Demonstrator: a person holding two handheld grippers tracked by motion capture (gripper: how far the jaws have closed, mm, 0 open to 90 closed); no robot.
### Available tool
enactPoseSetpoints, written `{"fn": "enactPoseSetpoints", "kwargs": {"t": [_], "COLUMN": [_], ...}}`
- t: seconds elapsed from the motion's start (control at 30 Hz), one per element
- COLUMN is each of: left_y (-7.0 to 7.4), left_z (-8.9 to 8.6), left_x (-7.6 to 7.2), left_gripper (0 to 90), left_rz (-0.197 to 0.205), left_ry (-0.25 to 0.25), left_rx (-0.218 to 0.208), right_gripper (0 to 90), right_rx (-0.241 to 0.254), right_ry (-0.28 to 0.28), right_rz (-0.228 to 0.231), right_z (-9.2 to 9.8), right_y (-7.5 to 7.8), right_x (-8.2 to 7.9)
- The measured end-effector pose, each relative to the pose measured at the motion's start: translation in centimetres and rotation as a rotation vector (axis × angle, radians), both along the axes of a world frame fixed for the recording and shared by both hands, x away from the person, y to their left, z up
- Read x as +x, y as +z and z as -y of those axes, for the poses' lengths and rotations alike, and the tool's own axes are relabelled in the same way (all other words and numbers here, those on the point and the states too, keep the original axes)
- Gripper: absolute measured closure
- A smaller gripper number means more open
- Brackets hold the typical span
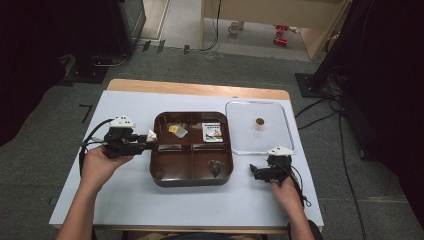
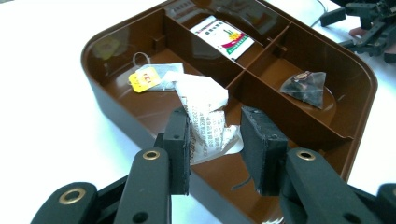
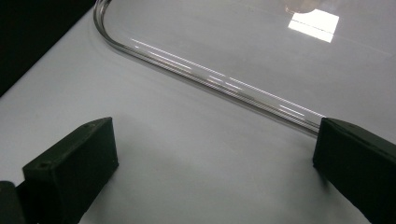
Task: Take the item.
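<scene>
A brown compartment tray [image 1: 192, 182] sits mid-table. My left gripper [image 1: 150, 140] hovers at its left rim, shut on a crumpled white printed packet [image 1: 151, 134]. In the left gripper view the packet [image 2: 205, 116] hangs between the pads of that gripper [image 2: 215, 140], above the tray [image 2: 93, 70]. The tray holds a tea bag with a yellow tag [image 2: 144, 78], a flat printed sachet [image 2: 224, 36] and a dark pyramid tea bag [image 2: 306, 86]. My right gripper [image 1: 252, 172] rests on the table right of the tray, open with nothing between its jaws [image 3: 215, 168].
A clear tray lid [image 1: 257, 145] with a small brown knob [image 1: 259, 121] lies right of the brown tray; its rim [image 3: 210, 79] runs just ahead of my right gripper. A white sheet [image 1: 125, 200] covers the table. Cables trail on the floor at right.
</scene>
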State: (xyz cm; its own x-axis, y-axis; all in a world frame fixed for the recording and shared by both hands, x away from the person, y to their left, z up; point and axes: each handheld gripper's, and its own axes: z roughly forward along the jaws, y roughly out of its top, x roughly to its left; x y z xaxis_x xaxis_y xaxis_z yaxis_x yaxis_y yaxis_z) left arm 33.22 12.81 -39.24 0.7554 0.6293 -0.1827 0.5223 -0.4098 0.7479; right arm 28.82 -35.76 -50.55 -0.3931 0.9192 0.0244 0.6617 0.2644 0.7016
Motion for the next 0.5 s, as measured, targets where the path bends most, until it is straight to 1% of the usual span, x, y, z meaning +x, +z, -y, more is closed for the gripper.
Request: {"fn": "enactPoseSetpoints", "kwargs": {"t": [0.1,0.3,0.5], "left_y": [0.0,-0.2,-0.8], "left_z": [-0.6,-1.7,-2.8], "left_x": [0.1,0.3,0.8], "left_gripper": [65.1,65.1,65.0], "left_rz": [-0.009,-0.010,-0.035], "left_ry": [0.005,0.035,0.076], "left_rx": [-0.015,-0.010,-0.010], "right_gripper": [0.0,0.0,0.0], "right_rx": [0.000,0.000,-0.001], "right_ry": [0.000,0.000,0.000], "right_rz": [0.000,0.000,0.000], "right_z": [0.0,0.0,0.0], "right_y": [0.0,0.0,0.0], "right_x": [0.0,0.0,0.0]}}
